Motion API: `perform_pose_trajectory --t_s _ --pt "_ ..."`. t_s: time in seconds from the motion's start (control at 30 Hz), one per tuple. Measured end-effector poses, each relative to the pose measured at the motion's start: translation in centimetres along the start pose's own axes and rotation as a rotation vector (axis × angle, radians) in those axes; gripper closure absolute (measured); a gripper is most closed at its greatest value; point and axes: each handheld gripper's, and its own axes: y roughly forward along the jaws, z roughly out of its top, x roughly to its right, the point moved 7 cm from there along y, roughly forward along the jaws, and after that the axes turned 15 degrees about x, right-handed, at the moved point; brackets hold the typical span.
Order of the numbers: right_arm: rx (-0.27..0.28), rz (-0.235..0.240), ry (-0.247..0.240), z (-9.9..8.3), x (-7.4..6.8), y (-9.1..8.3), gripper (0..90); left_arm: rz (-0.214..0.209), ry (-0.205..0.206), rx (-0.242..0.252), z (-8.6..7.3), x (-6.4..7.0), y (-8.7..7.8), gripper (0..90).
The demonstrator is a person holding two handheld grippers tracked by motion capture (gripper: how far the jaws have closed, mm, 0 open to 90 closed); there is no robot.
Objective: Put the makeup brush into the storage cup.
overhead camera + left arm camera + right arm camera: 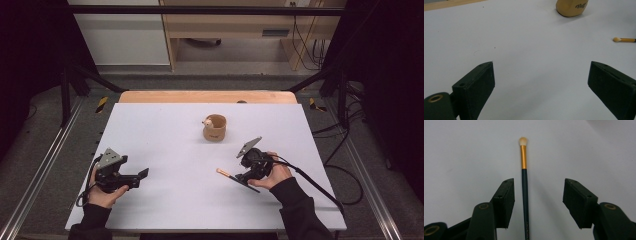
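Now: makeup brush (524, 187) lies lengthwise between right gripper (537, 197) open jaws (nearer its left jaw) | left gripper (541, 82) open, empty, well apart.

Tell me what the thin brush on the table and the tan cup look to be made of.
Thin dark-handled brush: glossy dark-green handle, probably lacquered wood or plastic; shiny gold band looks like metal; pale, soft-looking rounded tip. Tan rounded cup: smooth and matte with dark printed lettering, likely ceramic or plastic.
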Motion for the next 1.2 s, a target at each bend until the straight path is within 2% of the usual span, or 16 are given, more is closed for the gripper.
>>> perform_pose_trajectory --t_s 0.37,0.77,0.83,1.2 --pt "-0.060 0.023 -0.009 -0.5 -0.2 0.8 50.4 0.001 0.000 -0.001 0.0 0.0 0.1 6.8" --pt "-0.093 0.037 -0.034 -1.1 -0.5 1.6 58.3 0.000 0.002 -0.003 -0.1 0.0 0.1 6.9" --pt "-0.105 0.036 -0.022 -1.2 -0.7 1.7 60.4 0.000 0.001 -0.003 -0.1 0.0 0.1 6.9" --pt "-0.143 0.048 -0.037 -1.7 -0.8 2.4 65.9 -0.001 0.005 -0.009 -0.2 0.0 0.1 6.9"
